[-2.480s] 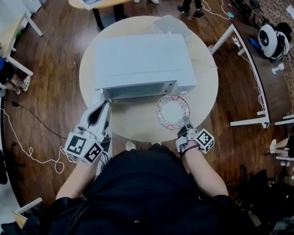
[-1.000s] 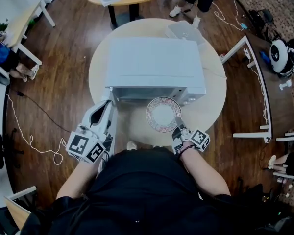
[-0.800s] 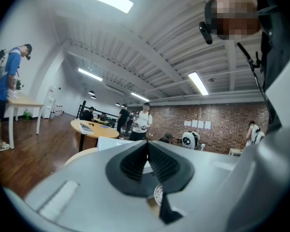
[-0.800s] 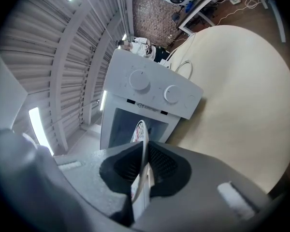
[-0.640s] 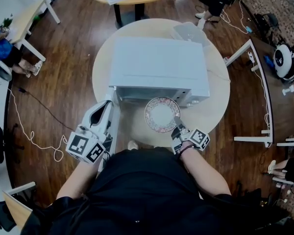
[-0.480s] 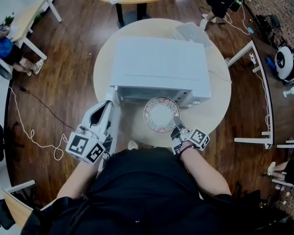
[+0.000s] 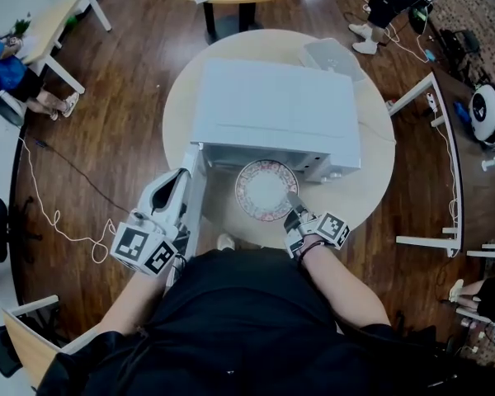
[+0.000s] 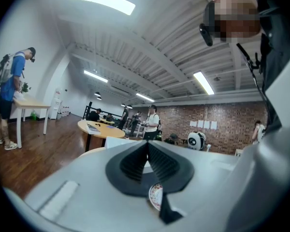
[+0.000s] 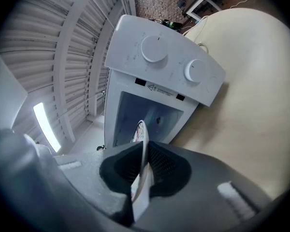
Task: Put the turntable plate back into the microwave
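White microwave (image 7: 272,114) sits on a round beige table (image 7: 371,180), its door (image 7: 195,200) swung open toward the person. The right gripper (image 7: 290,207) has its jaws clamped on the near rim of the patterned plate (image 7: 266,190). The plate is held just in front of the oven's opening, with its far edge at the mouth. The left gripper (image 7: 180,180) lies alongside the open door, with its jaws closed together
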Available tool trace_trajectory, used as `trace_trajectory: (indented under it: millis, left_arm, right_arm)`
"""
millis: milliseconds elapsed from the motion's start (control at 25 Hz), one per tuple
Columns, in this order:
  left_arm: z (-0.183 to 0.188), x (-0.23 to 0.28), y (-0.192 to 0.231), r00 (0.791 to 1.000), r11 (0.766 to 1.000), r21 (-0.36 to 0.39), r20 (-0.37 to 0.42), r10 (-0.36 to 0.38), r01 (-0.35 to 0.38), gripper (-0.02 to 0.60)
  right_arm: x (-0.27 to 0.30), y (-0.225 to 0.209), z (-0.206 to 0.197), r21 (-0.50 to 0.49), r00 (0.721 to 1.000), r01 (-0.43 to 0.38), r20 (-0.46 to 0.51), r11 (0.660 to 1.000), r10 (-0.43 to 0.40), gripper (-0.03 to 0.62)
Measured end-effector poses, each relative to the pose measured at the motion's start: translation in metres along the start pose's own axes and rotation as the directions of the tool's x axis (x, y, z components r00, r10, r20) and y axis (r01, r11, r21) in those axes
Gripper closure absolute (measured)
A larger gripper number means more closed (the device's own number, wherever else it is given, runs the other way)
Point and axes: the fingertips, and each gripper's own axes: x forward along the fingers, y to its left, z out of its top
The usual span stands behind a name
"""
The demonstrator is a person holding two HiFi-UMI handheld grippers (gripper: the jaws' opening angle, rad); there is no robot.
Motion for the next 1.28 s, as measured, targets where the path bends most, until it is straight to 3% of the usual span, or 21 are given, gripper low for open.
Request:
trace_trajectory:
  millis: [800,960,1080,1200,1280]
  left_arm:
    - [0.003,-0.018,0.007,0.996,0.996,0.004,-0.004,0.087,-0.087,0.578]
    - [-0.001,-0.019,0.010,0.996,0.996,-0.004,-0.011,0.089,-0.089,0.578]
    - [-0.001,-0.025,0.023,0.995,0.995,-0.014,-0.014,0.095,-0.095,0.578]
    - [-0.003,-0.022,0.028,0.994,0.994,-0.023,-0.011,0.111,-0.111,0.578]
    - [-0.005,-0.015,0.023,0.994,0.993,-0.032,-0.011,0.111,-0.111,0.578]
  right_arm:
    - [0.043,0.025,-0.011,-0.037,0.988,-0.067,-0.144,0.997,0.061,0.574]
    - [0.042,0.020,-0.009,-0.047,0.990,-0.047,-0.138,0.998,0.040,0.574]
    - [0.045,0.012,-0.017,-0.077,0.991,0.028,-0.130,0.997,-0.038,0.574]
    - [0.055,0.021,-0.017,-0.039,0.990,-0.061,-0.133,0.997,0.055,0.574]
    - [0.048,0.018,-0.010,-0.030,0.989,-0.072,-0.130,0.997,0.067,0.574]
